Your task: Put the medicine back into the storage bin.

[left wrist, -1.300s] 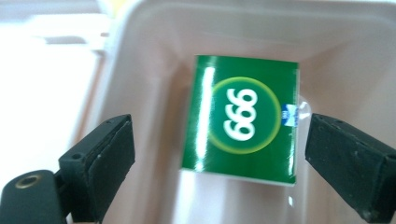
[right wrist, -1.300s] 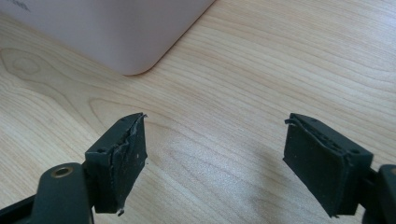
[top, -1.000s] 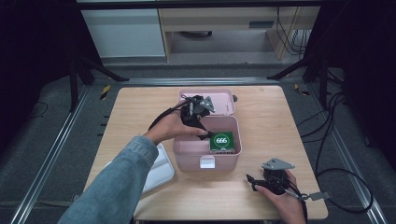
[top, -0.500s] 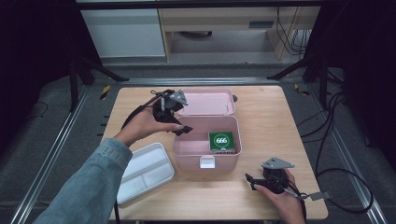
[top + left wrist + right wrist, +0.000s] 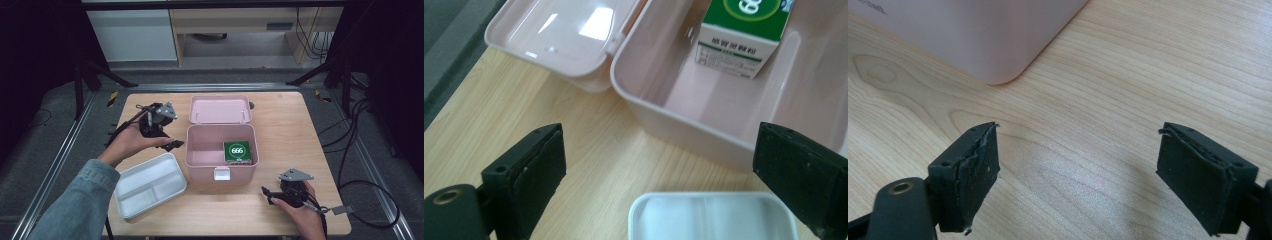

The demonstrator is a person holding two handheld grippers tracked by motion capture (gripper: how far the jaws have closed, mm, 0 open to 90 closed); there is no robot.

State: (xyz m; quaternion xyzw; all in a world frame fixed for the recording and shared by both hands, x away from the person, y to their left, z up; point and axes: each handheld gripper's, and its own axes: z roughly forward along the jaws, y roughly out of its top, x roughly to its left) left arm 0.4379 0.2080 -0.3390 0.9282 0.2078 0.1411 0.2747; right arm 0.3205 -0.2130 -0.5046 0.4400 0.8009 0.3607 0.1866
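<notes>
High view, pink box [image 5: 220,160] lid hinged back, left gripper [image 5: 170,142] and right gripper [image 5: 267,192] agape, empty

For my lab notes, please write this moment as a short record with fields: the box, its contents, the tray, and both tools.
box: pink box, lid open and lying behind it
contents: one green carton at the box's right end
tray: white divided tray, empty, left of the box
left tool: open, empty, beside the box's left wall
right tool: open, empty, near the box's front right corner
</notes>
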